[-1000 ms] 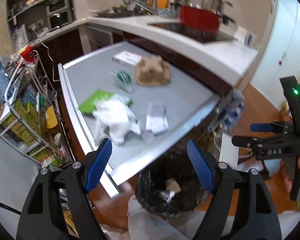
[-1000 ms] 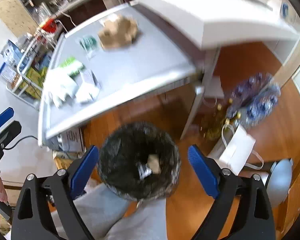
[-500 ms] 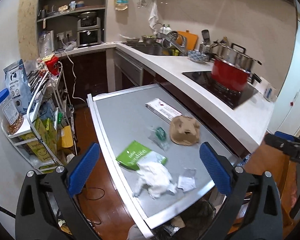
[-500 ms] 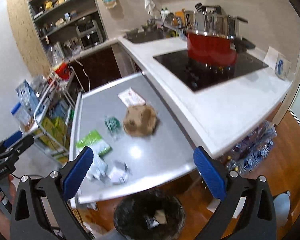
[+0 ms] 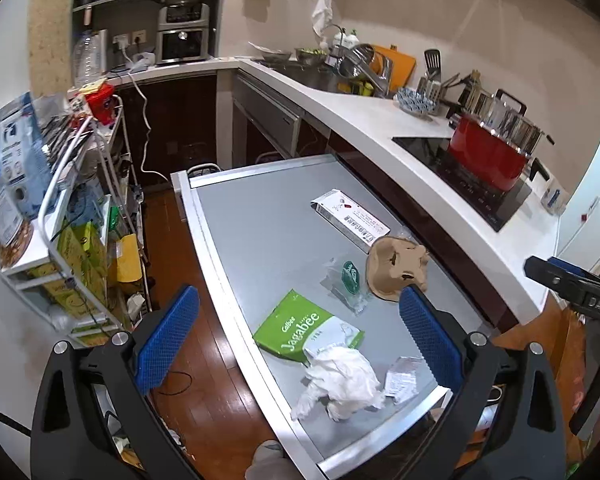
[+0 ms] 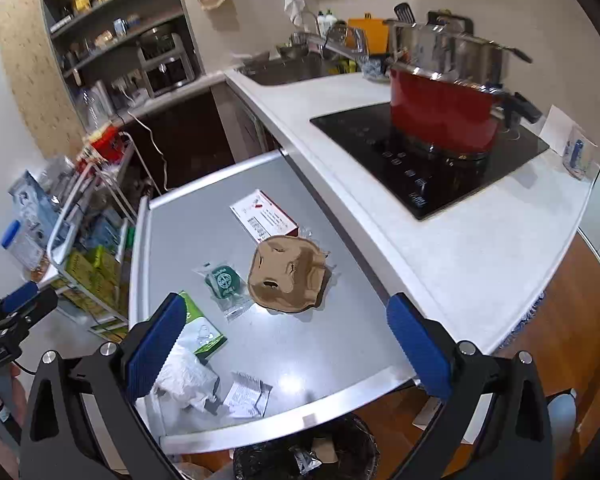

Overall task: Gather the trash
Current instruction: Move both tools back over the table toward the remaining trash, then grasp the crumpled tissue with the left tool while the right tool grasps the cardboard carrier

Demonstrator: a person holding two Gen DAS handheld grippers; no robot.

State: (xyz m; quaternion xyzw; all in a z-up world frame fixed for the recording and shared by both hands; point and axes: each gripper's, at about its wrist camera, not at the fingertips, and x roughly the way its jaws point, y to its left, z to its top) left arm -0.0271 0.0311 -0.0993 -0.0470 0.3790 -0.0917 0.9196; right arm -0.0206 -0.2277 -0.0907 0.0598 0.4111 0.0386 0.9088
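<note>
Trash lies on a grey table (image 5: 260, 232) (image 6: 188, 228): a white and red box (image 5: 350, 216) (image 6: 263, 216), a brown cardboard cup holder (image 5: 396, 266) (image 6: 288, 274), a clear wrapper with a green disc (image 5: 348, 280) (image 6: 222, 284), a green Jagabee bag (image 5: 304, 330) (image 6: 200, 330), crumpled white paper (image 5: 340, 380) (image 6: 184, 380) and a small white packet (image 5: 400, 376) (image 6: 248, 394). A black-lined bin (image 6: 312, 456) with some trash sits below the table's near edge. My left gripper (image 5: 300, 340) and right gripper (image 6: 288, 344) are both open, empty, above the table's near end.
A white counter (image 6: 460, 248) with a black hob and a red pot (image 6: 444, 116) runs along the table's right. A wire rack of goods (image 5: 60, 220) stands on the left over the wooden floor. The sink (image 6: 292, 68) is at the back.
Both grippers rose from over the bin and tilted up to face the table and kitchen. Both stayed open and empty. The trash on the table has not moved.
</note>
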